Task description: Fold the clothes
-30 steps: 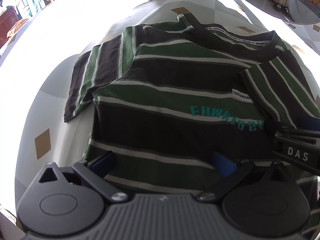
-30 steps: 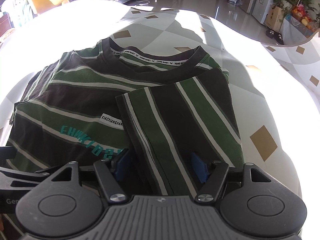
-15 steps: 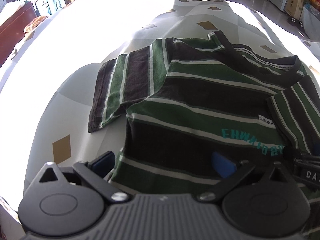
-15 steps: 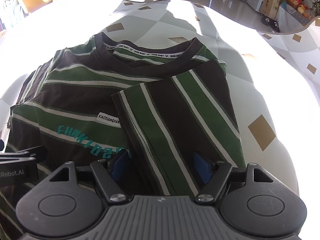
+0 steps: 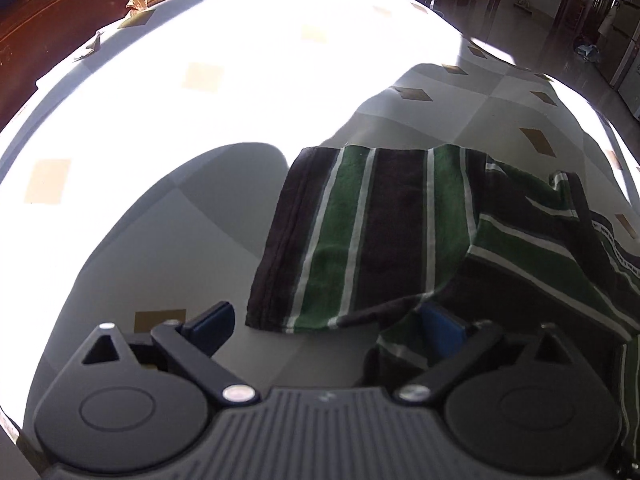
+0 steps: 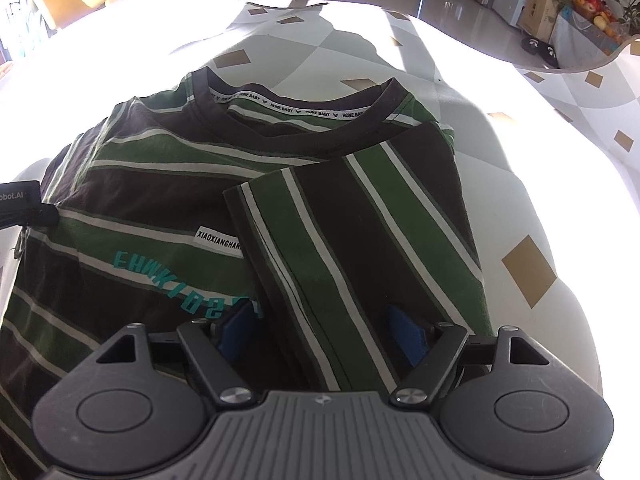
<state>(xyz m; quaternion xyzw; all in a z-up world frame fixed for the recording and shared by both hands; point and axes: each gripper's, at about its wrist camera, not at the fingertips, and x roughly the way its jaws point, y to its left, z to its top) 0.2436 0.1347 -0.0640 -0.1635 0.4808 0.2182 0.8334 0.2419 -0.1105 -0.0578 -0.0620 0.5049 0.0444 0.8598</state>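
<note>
Through my left wrist camera, my left gripper [image 5: 326,330] stands wide with its jaws just beginning to close; nothing is pressed between them. One blue pad hangs over the bare surface [image 5: 168,232], the other sits at the shirt's [image 5: 520,264] side edge, beside the sleeve [image 5: 372,236], which lies spread flat away from the body toward the sunlit part of the surface. Through my right wrist camera, my right gripper [image 6: 324,330] is opening, its pads standing either side of the other sleeve [image 6: 360,240], which lies folded in over the shirt's front without being squeezed. The shirt lies front up in the middle of the surface, collar [image 6: 304,120] toward the far edge, teal lettering [image 6: 168,280] near my gripper. My left gripper shows at the picture's left edge.
</note>
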